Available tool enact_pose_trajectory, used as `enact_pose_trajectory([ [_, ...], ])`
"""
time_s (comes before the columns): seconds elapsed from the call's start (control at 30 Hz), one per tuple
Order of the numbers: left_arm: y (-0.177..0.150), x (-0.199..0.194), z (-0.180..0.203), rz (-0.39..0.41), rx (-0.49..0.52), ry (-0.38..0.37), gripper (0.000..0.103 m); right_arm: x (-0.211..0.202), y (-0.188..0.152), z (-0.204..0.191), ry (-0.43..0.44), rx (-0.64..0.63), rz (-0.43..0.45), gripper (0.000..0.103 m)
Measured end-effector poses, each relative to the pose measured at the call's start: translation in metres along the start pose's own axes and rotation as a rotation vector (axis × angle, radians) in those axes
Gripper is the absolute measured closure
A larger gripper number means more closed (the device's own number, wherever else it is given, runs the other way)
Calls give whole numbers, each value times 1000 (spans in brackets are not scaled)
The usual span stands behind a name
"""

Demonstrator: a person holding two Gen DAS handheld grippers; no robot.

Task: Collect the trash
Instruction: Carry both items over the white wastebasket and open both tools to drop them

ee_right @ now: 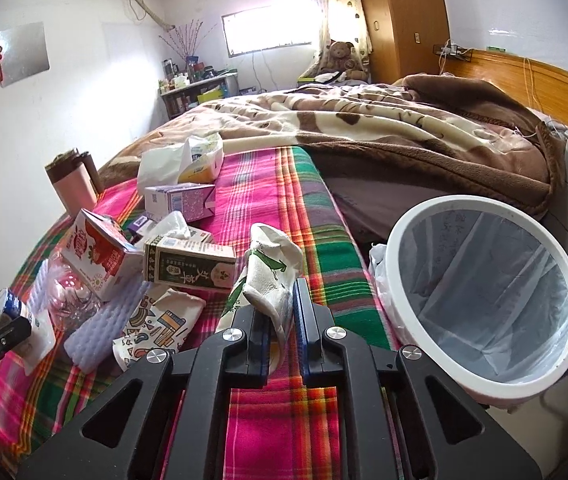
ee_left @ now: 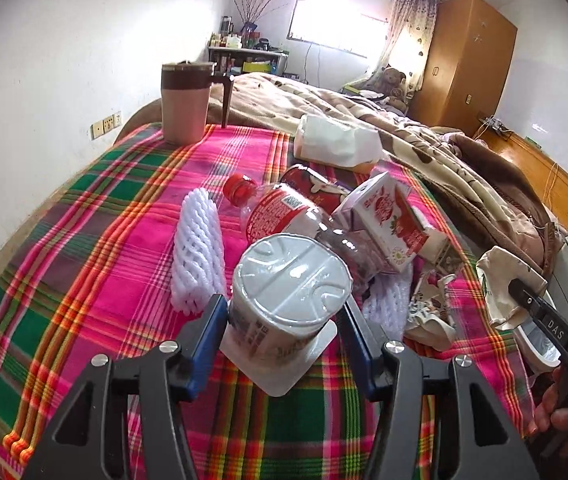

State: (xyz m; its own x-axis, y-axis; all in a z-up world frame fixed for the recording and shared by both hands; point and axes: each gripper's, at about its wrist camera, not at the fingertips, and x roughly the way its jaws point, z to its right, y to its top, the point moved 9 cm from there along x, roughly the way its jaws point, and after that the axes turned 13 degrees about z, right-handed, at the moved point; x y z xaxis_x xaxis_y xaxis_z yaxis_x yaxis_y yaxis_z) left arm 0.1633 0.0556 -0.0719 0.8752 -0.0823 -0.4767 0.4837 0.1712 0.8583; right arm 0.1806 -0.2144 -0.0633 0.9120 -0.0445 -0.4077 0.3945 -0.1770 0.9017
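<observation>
My left gripper [ee_left: 283,303] is shut on a white plastic cup [ee_left: 290,276] with a sealed lid, its blue pads pressing both sides just above the plaid cloth [ee_left: 84,240]. In the right wrist view my right gripper [ee_right: 280,300] is shut on a crumpled white paper cup [ee_right: 270,268] with green arrows. A white trash bin [ee_right: 404,240] with a clear liner stands open to its right, beside the bed. Behind the held plastic cup lie a clear bottle [ee_left: 280,212] with a red cap, a red and white carton [ee_left: 392,220] and a white foam net [ee_left: 196,256].
A brown and pink mug [ee_left: 186,100] stands at the cloth's far corner, with a tissue pack [ee_left: 336,140] nearby. A green box [ee_right: 188,264], a purple box [ee_right: 180,200] and a patterned paper cup [ee_right: 160,324] lie in the pile. A brown blanket [ee_right: 404,128] covers the bed beyond.
</observation>
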Motion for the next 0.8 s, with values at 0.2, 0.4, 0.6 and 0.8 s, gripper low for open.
enact_pose_trajectory([
  [0.2, 15, -14, 22, 40, 14, -43, 45, -16, 19, 8, 27, 18, 44, 92],
  [0.4, 30, -13, 68, 58, 52, -136, 45, -28, 35, 25, 28, 28, 85, 92],
  [0.6, 35, -2, 128, 52, 99, -250, 45, -35, 42, 60, -30, 44, 103, 92],
  [0.8, 31, 9, 192, 37, 151, -366, 45, -37, 44, 95, -86, 69, 104, 92],
])
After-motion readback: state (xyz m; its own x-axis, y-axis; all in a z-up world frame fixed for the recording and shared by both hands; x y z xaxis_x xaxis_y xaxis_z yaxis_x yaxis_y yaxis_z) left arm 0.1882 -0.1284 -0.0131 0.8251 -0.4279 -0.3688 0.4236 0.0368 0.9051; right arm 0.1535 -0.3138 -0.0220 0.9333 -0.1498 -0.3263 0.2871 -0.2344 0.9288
